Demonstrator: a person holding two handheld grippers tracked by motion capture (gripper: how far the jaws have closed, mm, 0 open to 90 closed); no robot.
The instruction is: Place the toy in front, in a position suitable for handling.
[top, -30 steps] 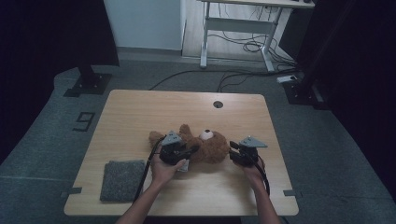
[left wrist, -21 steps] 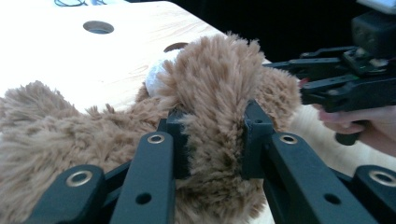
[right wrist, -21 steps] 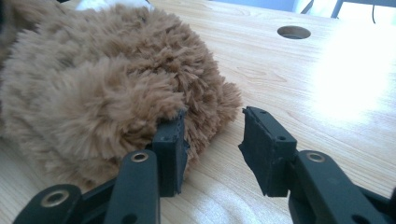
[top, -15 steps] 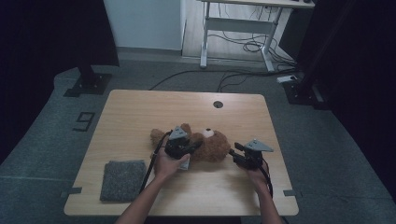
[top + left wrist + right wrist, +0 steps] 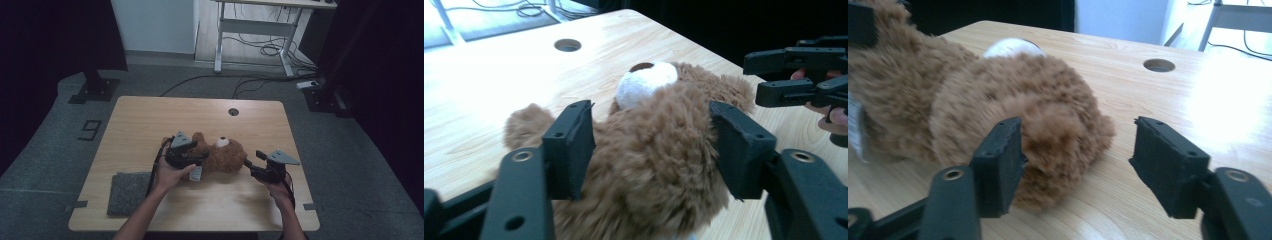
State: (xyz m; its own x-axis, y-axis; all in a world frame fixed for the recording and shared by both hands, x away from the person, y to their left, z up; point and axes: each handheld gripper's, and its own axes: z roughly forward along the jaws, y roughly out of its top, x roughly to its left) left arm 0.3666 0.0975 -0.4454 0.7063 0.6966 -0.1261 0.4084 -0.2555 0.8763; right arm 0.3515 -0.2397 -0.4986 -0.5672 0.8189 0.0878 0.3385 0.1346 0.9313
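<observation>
Brown plush teddy bear with shaggy, matted fur and a rounded white muzzle lies on its back near the middle of the pale wood-grain table, closer to the person's edge. A small pale fabric tag sticks out from its side.

Over the bear's body sits the left gripper, black hard plastic with ribbed flat pads; its jaws have just been opening and now stand spread, with fur bulging between them and brushing the pads. The right gripper, of the same build, is just beside the bear's other end; its jaws have also just been opening, and a furry rounded limb sits against one pad while the other stands clear.

A grey, felt-like square mat lies at the table's near left corner, and a round cable hole pierces the far side.
</observation>
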